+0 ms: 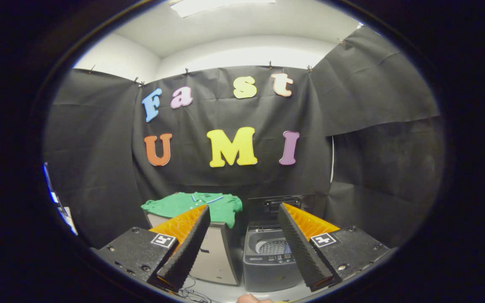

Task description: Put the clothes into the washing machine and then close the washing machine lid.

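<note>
Jaws apart before black-draped booth (373, 176).

Gripper-mounted fisheye, level, facing the booth wall (234, 181) from well back.

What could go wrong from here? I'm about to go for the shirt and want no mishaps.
1. The green shirt lies spread across the top of a pale cabinet and droops over its front edge; a pinch at one spot may drag it off onto the floor.
2. The tool is open and well short of it.
3. The washing machine opening looks narrow, with its lid raised behind; a trailing sleeve might hang over the rim and block closing.
</note>
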